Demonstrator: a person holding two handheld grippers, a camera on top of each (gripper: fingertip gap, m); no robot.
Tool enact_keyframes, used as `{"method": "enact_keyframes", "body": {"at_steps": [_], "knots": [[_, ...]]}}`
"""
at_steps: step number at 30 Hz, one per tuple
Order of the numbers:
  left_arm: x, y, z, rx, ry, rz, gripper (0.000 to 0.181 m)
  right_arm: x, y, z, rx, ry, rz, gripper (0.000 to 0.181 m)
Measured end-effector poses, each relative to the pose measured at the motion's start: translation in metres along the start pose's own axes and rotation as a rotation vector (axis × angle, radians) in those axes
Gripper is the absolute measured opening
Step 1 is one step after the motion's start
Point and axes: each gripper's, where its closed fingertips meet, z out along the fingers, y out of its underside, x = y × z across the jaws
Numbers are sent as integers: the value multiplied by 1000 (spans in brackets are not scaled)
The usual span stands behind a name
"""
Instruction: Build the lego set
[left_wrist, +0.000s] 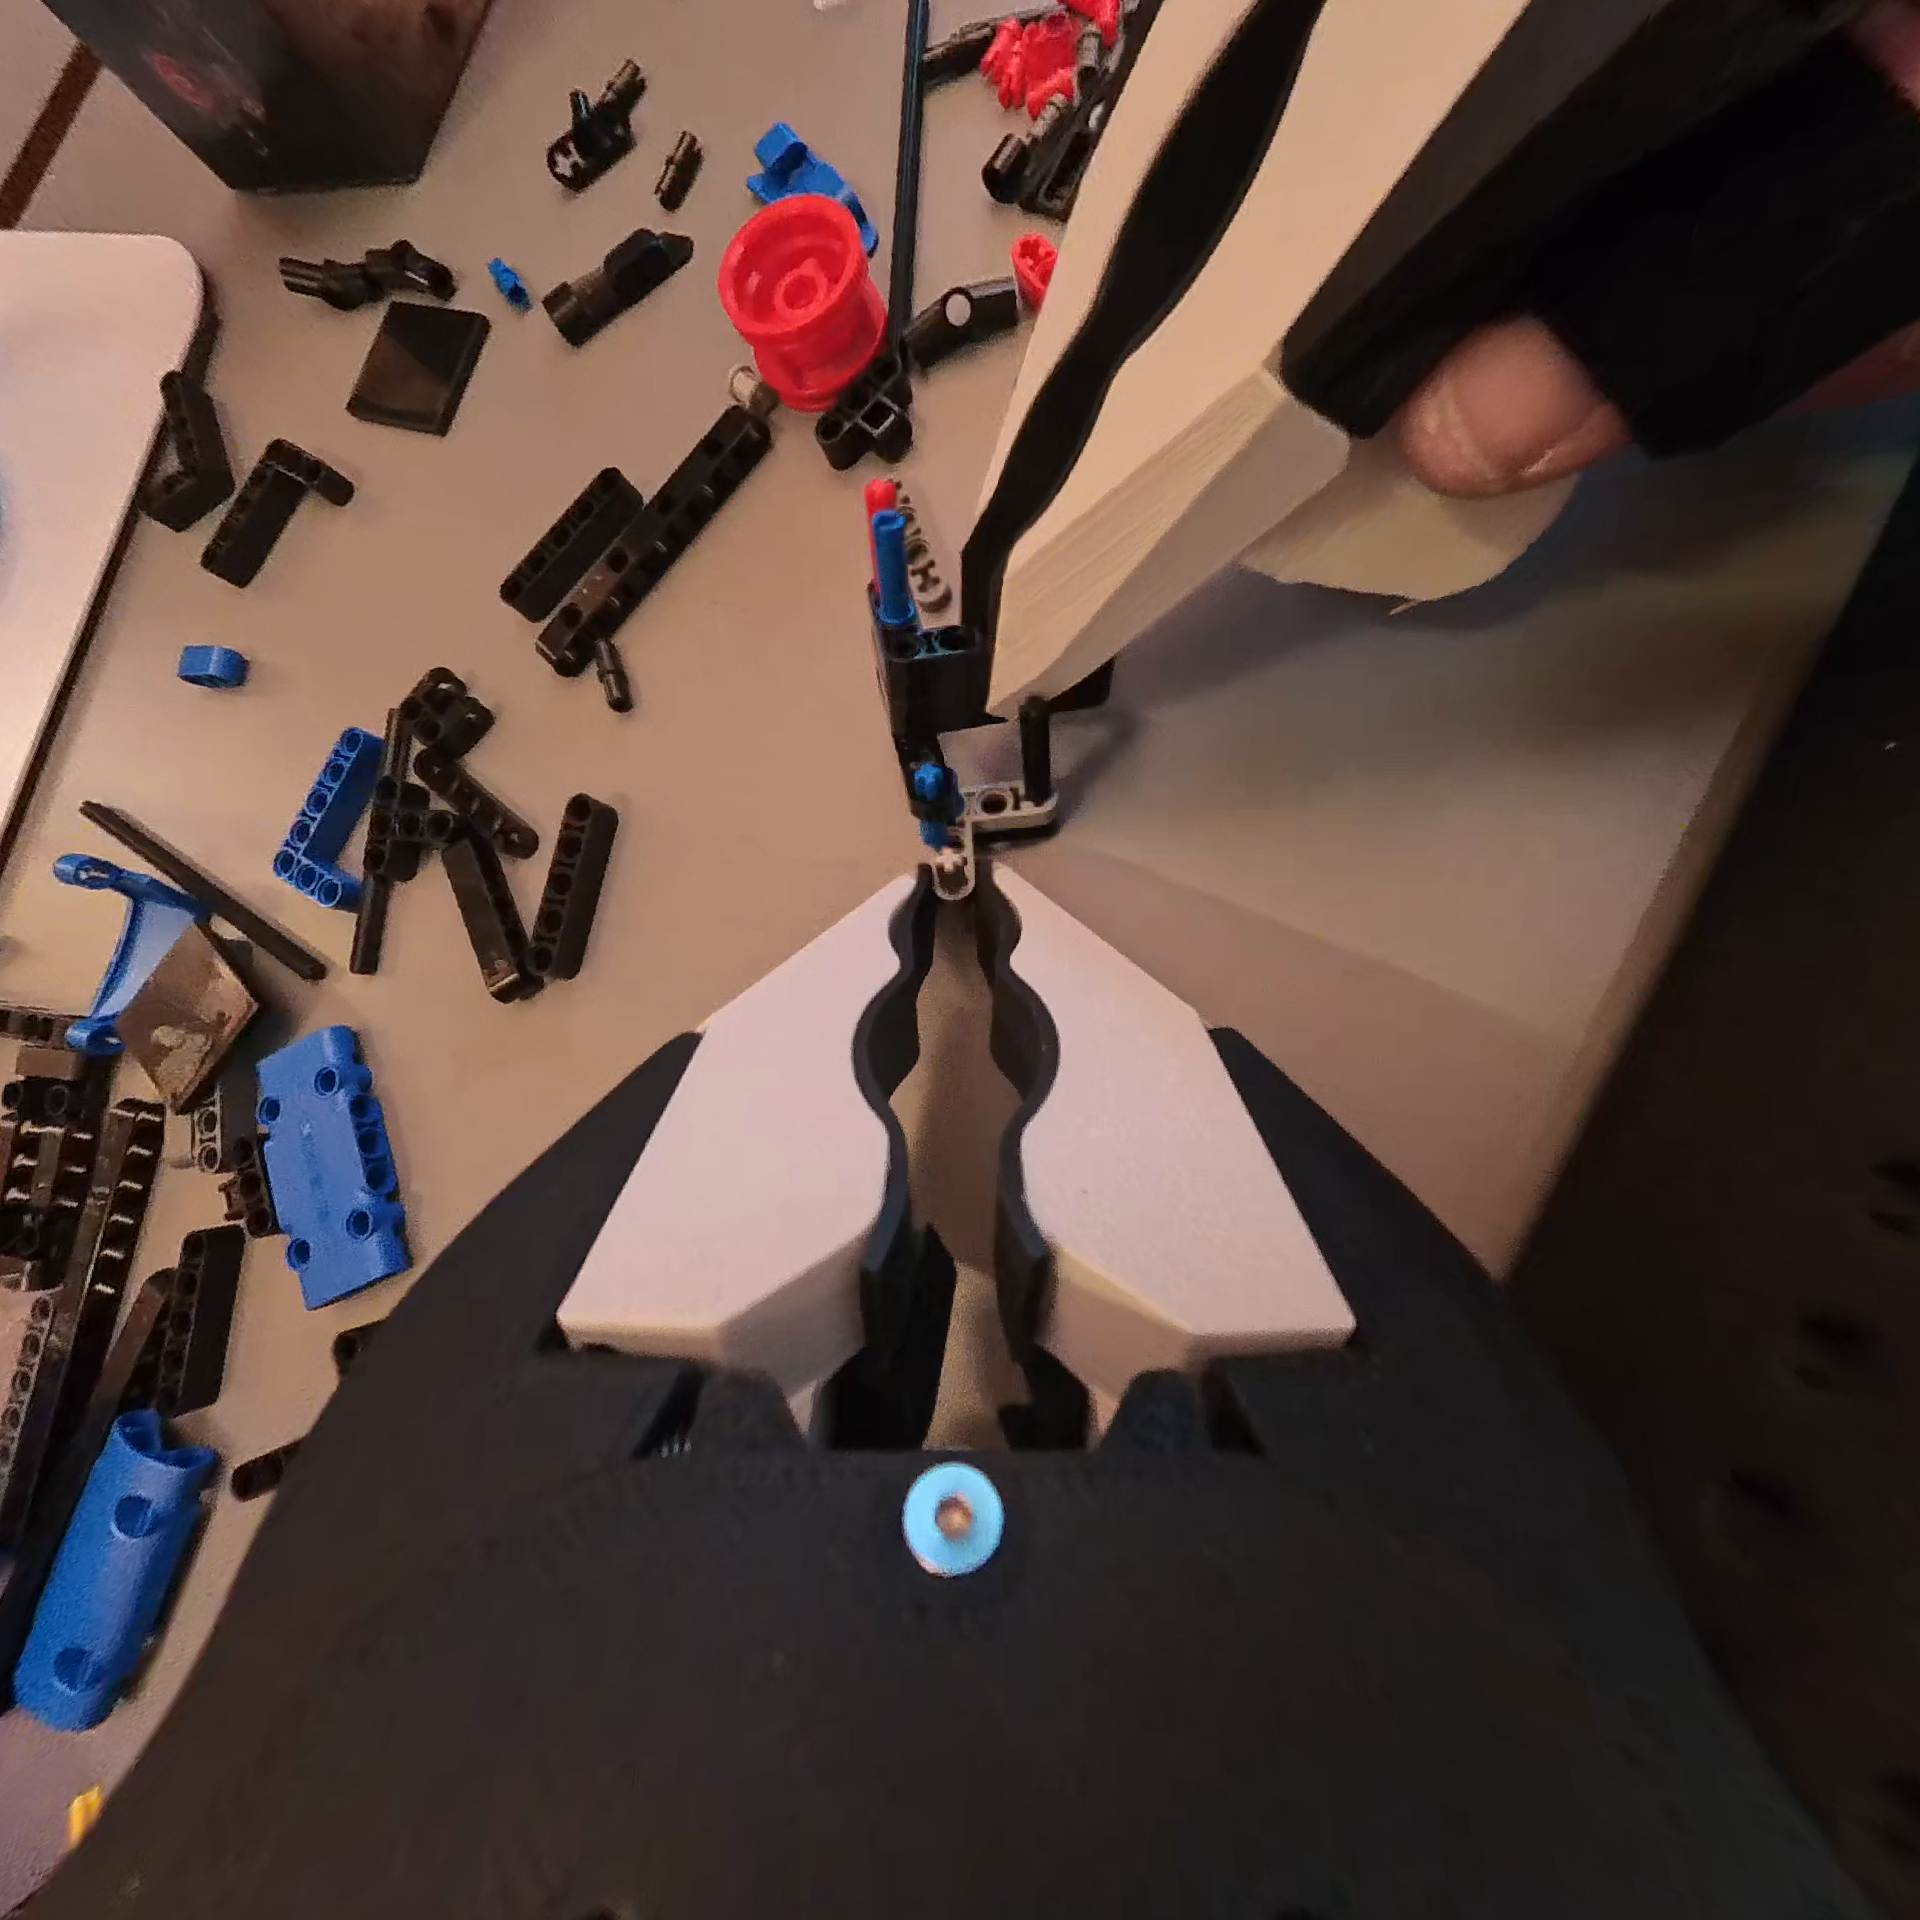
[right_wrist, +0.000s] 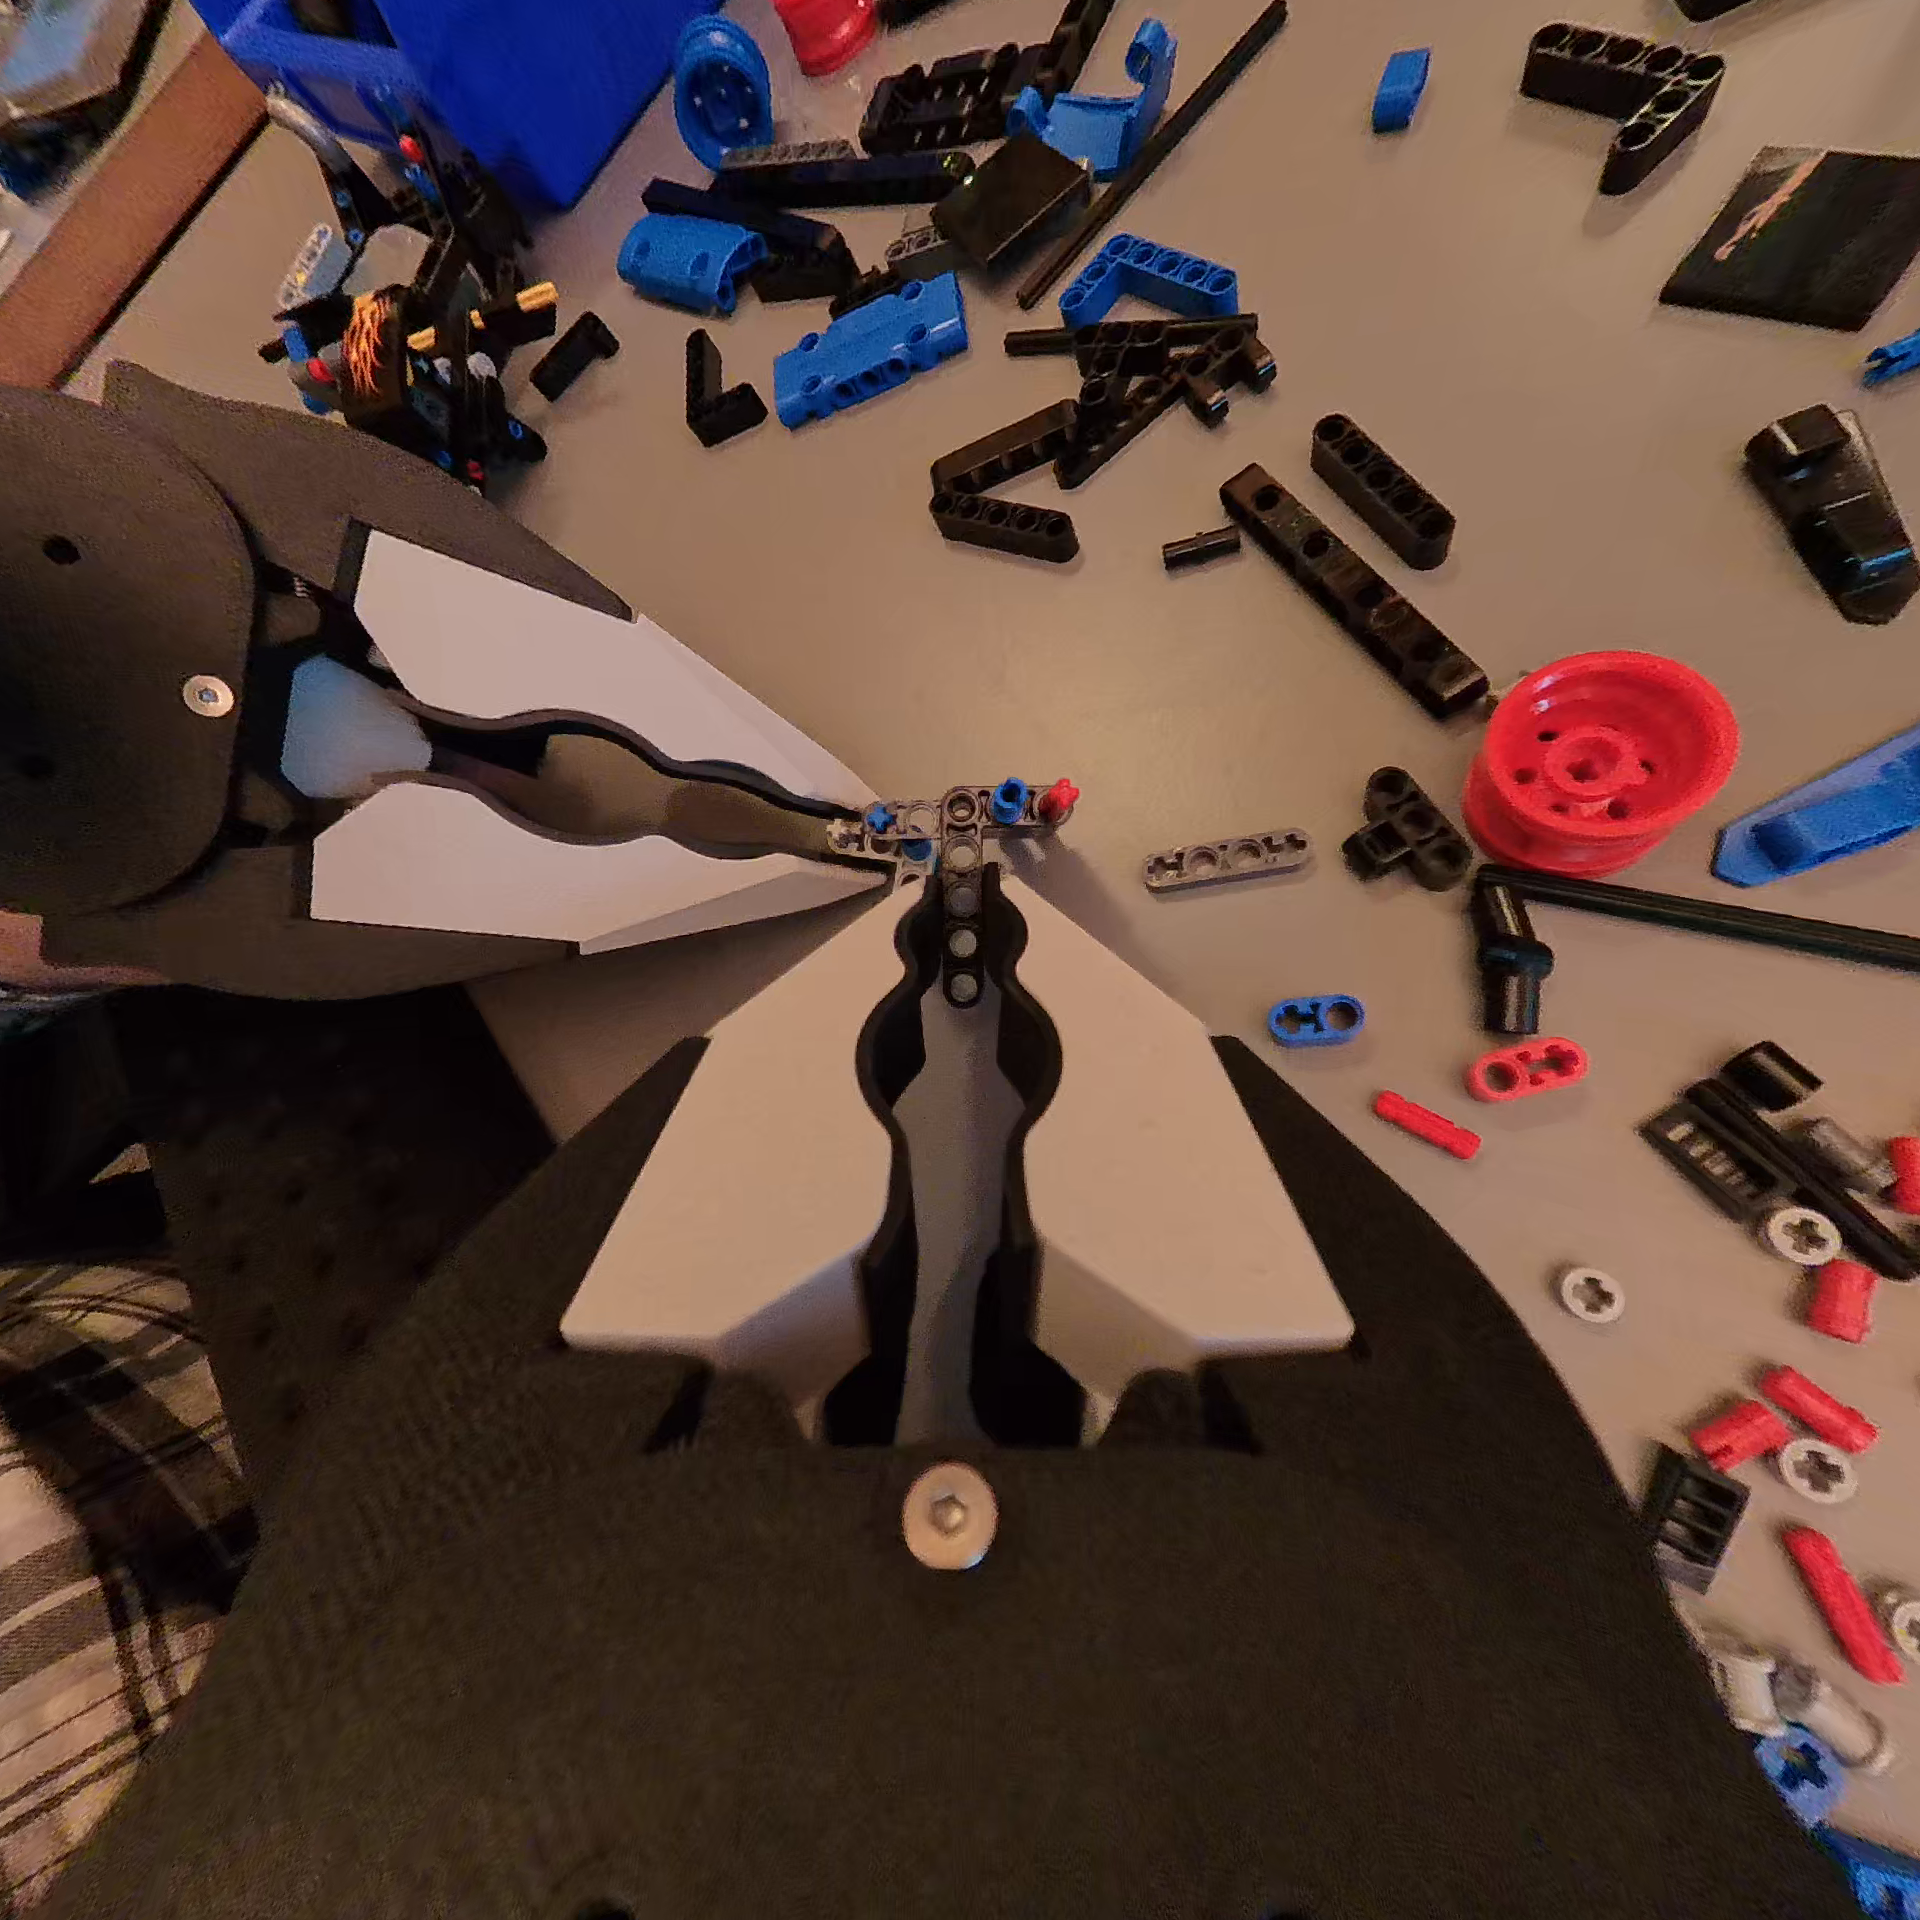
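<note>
A small assembly, a black T-shaped beam (right_wrist: 961, 940) with a thin grey beam (right_wrist: 914, 821) across its top, is held above the table between both grippers. A blue pin (right_wrist: 1006, 798) and a red pin (right_wrist: 1060, 798) stick out of it. My right gripper (right_wrist: 961, 883) is shut on the black beam's stem. My left gripper (left_wrist: 954, 888) is shut on the end of the thin grey beam (left_wrist: 954, 873); it enters the right wrist view from the left (right_wrist: 873, 842). In the left wrist view the right gripper (left_wrist: 992, 696) comes down from the upper right onto the assembly (left_wrist: 935, 675).
Loose parts cover the grey table: a red wheel (right_wrist: 1600, 769), a spare thin grey beam (right_wrist: 1226, 860), black beams (right_wrist: 1351, 592), blue panels (right_wrist: 868, 348), a long black axle (right_wrist: 1704, 920). A partly built model (right_wrist: 416, 343) stands far left. A dark box (left_wrist: 260, 83) stands at the back. My two grippers' fingertips are within a few centimetres of each other. The red wheel (right_wrist: 1600, 769) sits 10 centimeters or so from the ends of my right fingers.
</note>
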Motion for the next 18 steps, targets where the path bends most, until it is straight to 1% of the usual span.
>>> {"method": "enact_keyframes", "body": {"at_steps": [10, 13, 18], "knots": [[-2, 0, 0, -9, -29, 18, 5, 0, 1, -3, -8, 16, -11, 5], [-3, 1, 0, -9, -29, 13, 5, 1, -4, -11, 21, 14, 5, 5], [-3, 0, 1, -13, -42, 30, 5, -7, -4, -12, 21, 6, 4, 5]]}}
